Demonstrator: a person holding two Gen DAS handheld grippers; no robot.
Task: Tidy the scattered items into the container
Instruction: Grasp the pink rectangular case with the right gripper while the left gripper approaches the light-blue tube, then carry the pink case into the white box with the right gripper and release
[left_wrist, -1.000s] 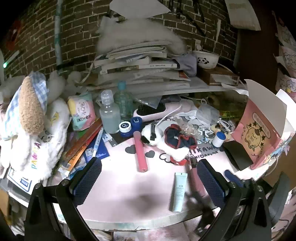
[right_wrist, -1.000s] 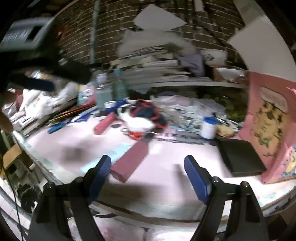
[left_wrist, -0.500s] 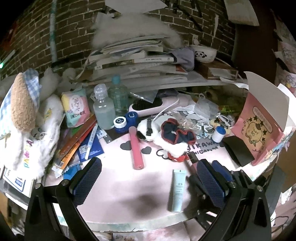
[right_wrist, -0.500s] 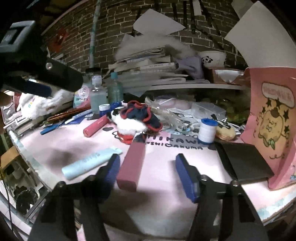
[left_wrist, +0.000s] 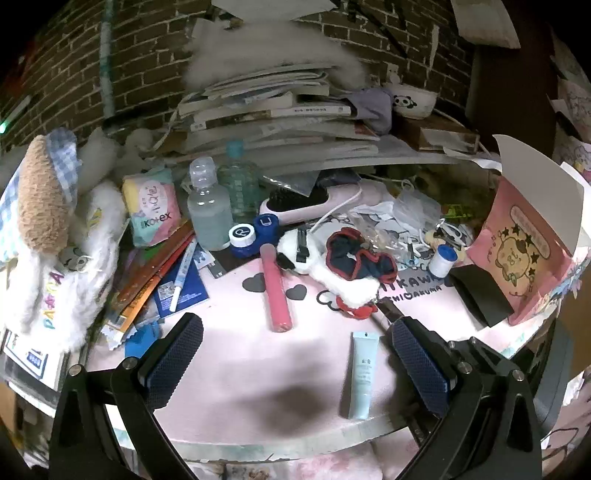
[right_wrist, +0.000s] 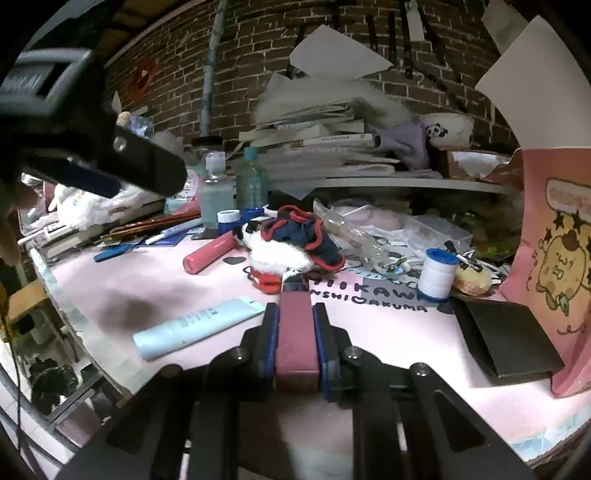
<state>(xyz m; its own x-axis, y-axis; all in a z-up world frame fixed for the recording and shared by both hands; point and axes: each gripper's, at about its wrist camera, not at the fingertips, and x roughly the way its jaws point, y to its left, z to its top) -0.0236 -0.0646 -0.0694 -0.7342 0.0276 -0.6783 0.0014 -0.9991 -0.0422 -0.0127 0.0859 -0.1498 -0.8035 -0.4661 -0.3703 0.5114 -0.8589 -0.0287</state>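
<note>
A maroon bar (right_wrist: 295, 332) lies on the pink table mat (right_wrist: 388, 343), pointing away from me. My right gripper (right_wrist: 295, 311) has its jaws closing on the bar, and both blue pads press its sides. My left gripper (left_wrist: 291, 330) hangs open over the mat's near edge, holding nothing. It also shows at upper left in the right wrist view as the left gripper (right_wrist: 103, 166). A pale blue tube (left_wrist: 364, 373) lies just left of the bar. The open pink paper box (left_wrist: 524, 254) stands at the right edge.
A pink tube (left_wrist: 275, 291), a white plush with a navy-red scrunchie (left_wrist: 354, 258), a blue-capped spool (left_wrist: 441, 260) and a flat black case (left_wrist: 476, 291) lie on the mat. Bottles (left_wrist: 208, 210), pens and stacked books (left_wrist: 280, 110) crowd the back and left.
The right gripper's jaws went from wide open around the maroon bar to pressed against its sides. The left gripper kept open and barely shifted.
</note>
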